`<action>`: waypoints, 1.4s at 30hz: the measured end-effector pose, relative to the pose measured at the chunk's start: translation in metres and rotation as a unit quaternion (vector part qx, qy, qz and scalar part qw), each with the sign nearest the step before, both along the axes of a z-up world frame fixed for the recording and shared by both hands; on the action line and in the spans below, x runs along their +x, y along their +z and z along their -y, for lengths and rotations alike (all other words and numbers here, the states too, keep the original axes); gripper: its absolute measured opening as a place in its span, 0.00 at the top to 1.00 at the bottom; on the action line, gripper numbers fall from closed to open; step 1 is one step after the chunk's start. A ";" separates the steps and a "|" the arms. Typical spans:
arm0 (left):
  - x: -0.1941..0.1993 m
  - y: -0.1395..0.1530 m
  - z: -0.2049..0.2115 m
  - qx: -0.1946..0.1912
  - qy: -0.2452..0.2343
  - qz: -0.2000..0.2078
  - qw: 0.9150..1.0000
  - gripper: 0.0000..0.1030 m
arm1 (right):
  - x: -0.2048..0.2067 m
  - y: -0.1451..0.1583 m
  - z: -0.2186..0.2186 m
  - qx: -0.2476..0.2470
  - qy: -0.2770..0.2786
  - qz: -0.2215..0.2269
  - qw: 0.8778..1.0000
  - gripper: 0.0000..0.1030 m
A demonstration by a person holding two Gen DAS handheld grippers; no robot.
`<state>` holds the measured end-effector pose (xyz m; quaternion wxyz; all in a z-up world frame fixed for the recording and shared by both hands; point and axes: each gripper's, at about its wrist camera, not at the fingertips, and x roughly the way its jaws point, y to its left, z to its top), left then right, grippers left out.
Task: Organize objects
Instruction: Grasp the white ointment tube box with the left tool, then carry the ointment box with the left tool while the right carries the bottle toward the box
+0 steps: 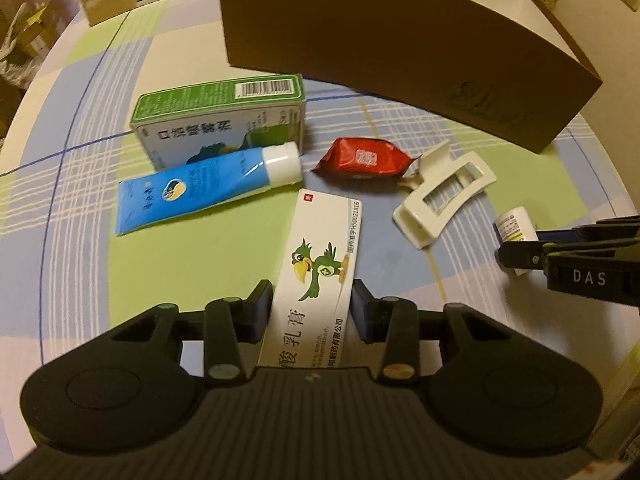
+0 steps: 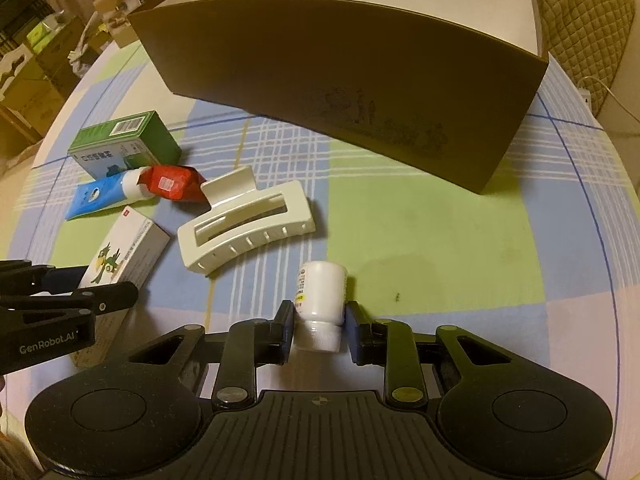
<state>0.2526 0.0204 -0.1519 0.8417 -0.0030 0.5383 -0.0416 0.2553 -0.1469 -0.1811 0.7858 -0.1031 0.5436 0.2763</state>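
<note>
Left wrist view: the left gripper (image 1: 312,312) is low over the desk (image 1: 192,268), which wears a checked blue and green cloth. Its jaws sit on either side of a white ointment carton (image 1: 316,280) printed with a green bird, near or touching its long edges; whether they are pressing it cannot be told. Using that carton as the landmark, a blue tube (image 1: 208,188) lies just beyond it to the left, with a green medicine box (image 1: 220,116) touching the tube's far side. A red sachet (image 1: 366,158) lies beyond the carton to the right, next to a white hair claw (image 1: 440,196). A tall brown box (image 1: 400,48) stands farther back. The right gripper (image 1: 508,254) reaches in at the right edge.

Right wrist view: the right gripper (image 2: 318,326) brackets a small white bottle (image 2: 320,304) lying on its side, cap towards the camera, right of the carton; a firm hold cannot be confirmed. What shows of the brown box's pale inside looks empty.

As a judgement, the sorting has barely begun: all six items are on the cloth, and none is seen inside the box.
</note>
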 end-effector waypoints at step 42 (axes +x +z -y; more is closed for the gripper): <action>0.108 0.153 0.032 -0.028 -0.044 0.176 0.983 0.65 | 0.093 0.143 -0.003 0.158 -0.032 0.143 0.976 0.77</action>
